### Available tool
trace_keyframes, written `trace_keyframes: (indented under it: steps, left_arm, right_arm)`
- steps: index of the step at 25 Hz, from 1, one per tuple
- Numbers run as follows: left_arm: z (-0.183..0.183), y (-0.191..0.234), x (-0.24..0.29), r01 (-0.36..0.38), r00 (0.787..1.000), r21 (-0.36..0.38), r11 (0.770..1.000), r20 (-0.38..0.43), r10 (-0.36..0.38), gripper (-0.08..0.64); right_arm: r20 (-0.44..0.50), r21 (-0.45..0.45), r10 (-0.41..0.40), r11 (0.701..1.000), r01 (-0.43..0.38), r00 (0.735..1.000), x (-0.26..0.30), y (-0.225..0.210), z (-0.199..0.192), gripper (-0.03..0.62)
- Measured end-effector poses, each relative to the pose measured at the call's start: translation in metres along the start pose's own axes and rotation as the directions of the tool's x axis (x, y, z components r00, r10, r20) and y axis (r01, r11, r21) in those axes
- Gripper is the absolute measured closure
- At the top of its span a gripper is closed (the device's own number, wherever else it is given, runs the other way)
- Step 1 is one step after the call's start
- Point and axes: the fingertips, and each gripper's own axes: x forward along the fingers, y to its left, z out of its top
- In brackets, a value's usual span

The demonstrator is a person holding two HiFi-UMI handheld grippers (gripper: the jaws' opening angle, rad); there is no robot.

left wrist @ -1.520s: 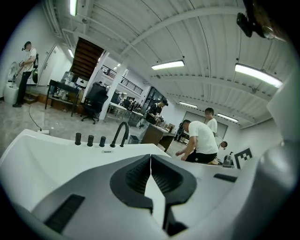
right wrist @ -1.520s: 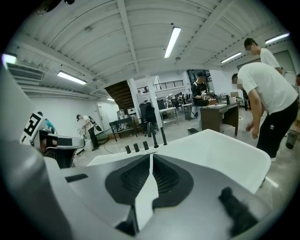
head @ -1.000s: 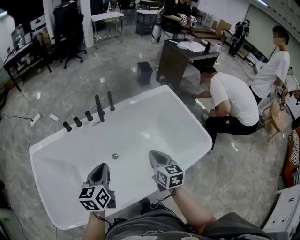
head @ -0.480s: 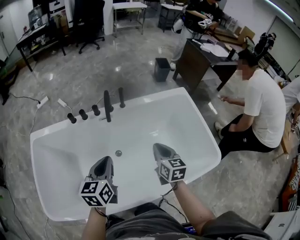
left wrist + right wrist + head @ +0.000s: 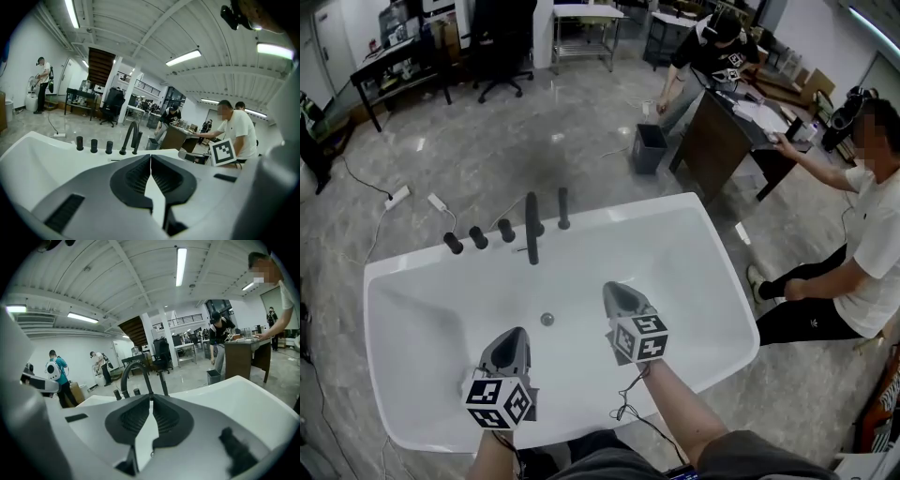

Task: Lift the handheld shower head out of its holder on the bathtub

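Bathtub rim [image 5: 623,214] carries three knobs [image 5: 477,237], one spout [image 5: 532,230], one shower head [image 5: 563,208]; left claw [image 5: 516,331] and right claw [image 5: 612,288] clenched, empty.

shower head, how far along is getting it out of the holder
Done: nothing yet; the shower head stands upright in place on the tub rim. In hand: the left gripper and right gripper hang shut and empty over the tub, short of it. Left: reach it, open, grip, lift it out.
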Motion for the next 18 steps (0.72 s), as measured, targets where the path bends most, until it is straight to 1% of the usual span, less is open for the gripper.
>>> trace_keyframes:
  steps: [4, 9, 18]
  left_arm:
    - [0.006, 0.018, 0.013, -0.02, 1.0, -0.001, 1.0, 0.013, 0.02, 0.545]
    - [0.009, 0.042, 0.03, -0.059, 0.998, -0.007, 0.998, 0.018, 0.059, 0.545]
    - [-0.002, 0.067, 0.076, -0.062, 0.998, -0.029, 0.998, -0.011, 0.062, 0.545]
  right_arm:
    - [0.016, -0.018, -0.004, 1.0, 0.005, 1.0, 0.041, -0.007, 0.009, 0.558]
    - [0.013, -0.024, 0.01, 1.0, -0.01, 1.0, 0.086, -0.013, 0.011, 0.557]
    - [-0.038, -0.042, 0.027, 0.999, -0.029, 0.999, 0.152, -0.028, -0.003, 0.554]
